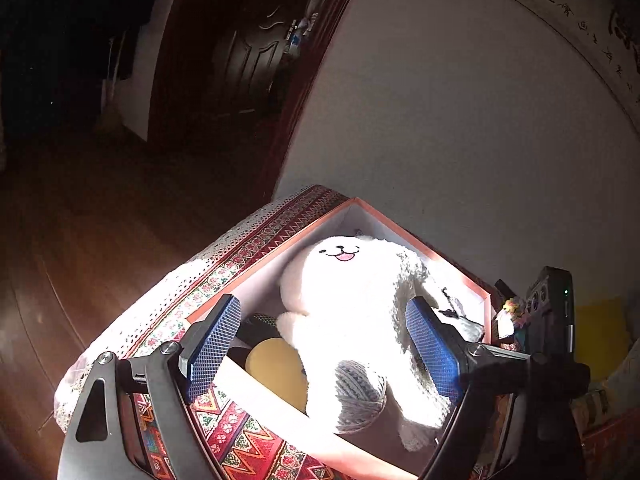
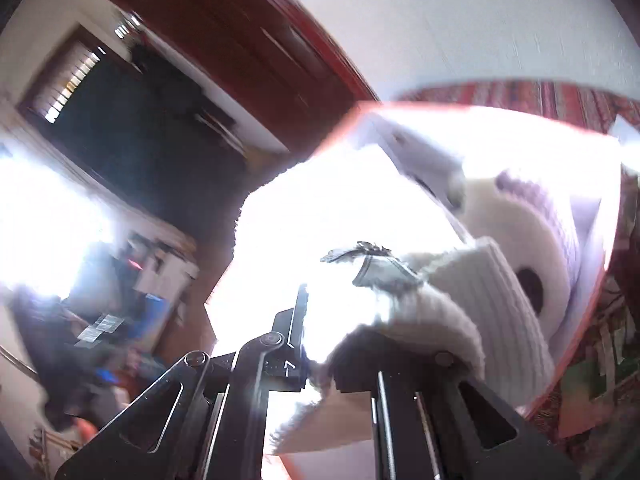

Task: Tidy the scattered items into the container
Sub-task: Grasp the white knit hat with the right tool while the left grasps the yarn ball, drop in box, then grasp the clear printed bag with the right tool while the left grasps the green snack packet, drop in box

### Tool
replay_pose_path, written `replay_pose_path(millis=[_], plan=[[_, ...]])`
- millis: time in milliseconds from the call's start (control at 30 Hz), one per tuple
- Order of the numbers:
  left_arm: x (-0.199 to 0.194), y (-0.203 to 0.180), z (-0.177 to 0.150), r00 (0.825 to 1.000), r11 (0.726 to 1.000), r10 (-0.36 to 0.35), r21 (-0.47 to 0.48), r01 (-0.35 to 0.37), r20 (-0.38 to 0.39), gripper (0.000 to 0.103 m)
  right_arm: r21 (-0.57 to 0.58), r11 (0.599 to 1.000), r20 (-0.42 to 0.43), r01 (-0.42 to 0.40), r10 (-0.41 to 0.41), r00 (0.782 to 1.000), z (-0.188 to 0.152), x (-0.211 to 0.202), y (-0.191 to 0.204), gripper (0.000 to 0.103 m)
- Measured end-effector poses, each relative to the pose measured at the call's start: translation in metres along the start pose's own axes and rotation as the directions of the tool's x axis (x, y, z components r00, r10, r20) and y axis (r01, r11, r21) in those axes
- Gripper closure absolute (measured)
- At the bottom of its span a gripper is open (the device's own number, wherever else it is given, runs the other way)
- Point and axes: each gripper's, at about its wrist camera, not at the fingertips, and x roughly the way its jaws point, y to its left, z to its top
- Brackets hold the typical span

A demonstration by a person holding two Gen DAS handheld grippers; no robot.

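The left gripper hung wide open over the plush dog lying in the box; the right gripper, jaws shut on white knitted cloth, should release it well inside the rim.

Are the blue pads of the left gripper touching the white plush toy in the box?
Apart. In the left wrist view the left gripper stands wide open; its blue pads flank the white plush toy in the box, and a gap shows at the other pad.
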Motion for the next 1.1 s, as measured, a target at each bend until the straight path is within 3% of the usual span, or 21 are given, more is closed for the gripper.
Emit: replay_pose_path(millis=[67,133,333,400,433,467,500,600,700,800,867,967,1033,1100], plan=[[0.003,-0.001,-0.002,1.000,1.000,0.009,0.011,-0.009,-0.011,0.018,0.029,0.998,-0.074,-0.061,0.063,0.995,-0.002,0.018,-0.023,0.098],[0.006,-0.002,-0.004,1.000,1.000,0.017,0.019,-0.017,-0.021,0.018,0.038,0.997,-0.076,-0.071,0.074,0.994,-0.001,0.013,-0.030,0.098],[0.009,-0.007,-0.006,0.999,0.999,0.037,0.030,-0.036,-0.035,0.018,-0.050,0.997,0.011,-0.054,0.054,0.998,-0.016,0.005,-0.021,0.092],[0.008,-0.009,-0.006,0.999,0.998,0.046,0.036,-0.045,-0.028,0.018,-0.069,0.996,0.009,-0.060,0.061,0.998,-0.022,-0.005,-0.013,0.067],[0.007,-0.009,-0.006,0.998,0.998,0.053,0.040,-0.052,-0.024,0.018,-0.096,0.993,0.008,-0.074,0.075,0.997,-0.028,-0.010,-0.006,0.032],[0.006,-0.009,-0.006,0.998,0.997,0.062,0.043,-0.061,-0.020,0.018,-0.138,0.987,0.019,-0.088,0.091,0.996,-0.034,-0.016,0.004,0.009],[0.006,-0.007,-0.007,0.997,0.997,0.071,0.046,-0.070,-0.017,0.018,-0.187,0.980,0.038,-0.069,0.077,0.996,-0.041,-0.024,0.016,0.003],[0.003,-0.003,-0.008,0.996,0.995,0.084,0.051,-0.083,-0.012,0.018,-0.269,0.962,0.075,0.039,-0.020,0.997,-0.056,-0.046,0.038,0.001],[-0.002,0.000,-0.009,0.997,0.996,0.080,0.050,-0.079,-0.010,0.018,-0.215,0.976,0.100,0.025,-0.004,0.995,-0.066,-0.076,0.033,0.001],[-0.011,-0.003,-0.010,0.998,0.996,0.060,0.064,-0.059,-0.005,0.018,-0.129,0.992,0.196,-0.007,0.033,0.980,-0.084,-0.123,0.014,0.001],[-0.016,-0.014,-0.013,1.000,0.996,0.026,0.091,-0.025,-0.008,0.018,-0.054,0.999,0.286,-0.005,0.020,0.958,-0.102,-0.159,-0.010,0.001],[-0.020,-0.045,-0.023,0.995,0.984,-0.083,0.151,0.090,-0.049,0.018,0.098,0.995,0.415,0.018,-0.057,0.908,-0.126,-0.206,-0.052,0.001],[-0.021,-0.072,-0.036,0.986,0.967,-0.146,0.199,0.160,-0.082,0.018,0.207,0.975,0.438,0.078,-0.164,0.884,-0.146,-0.217,-0.087,0.001],[-0.018,-0.098,-0.051,0.981,0.952,-0.161,0.243,0.184,-0.112,0.018,0.280,0.941,0.406,0.193,-0.298,0.864,-0.163,-0.221,-0.112,0.001]])
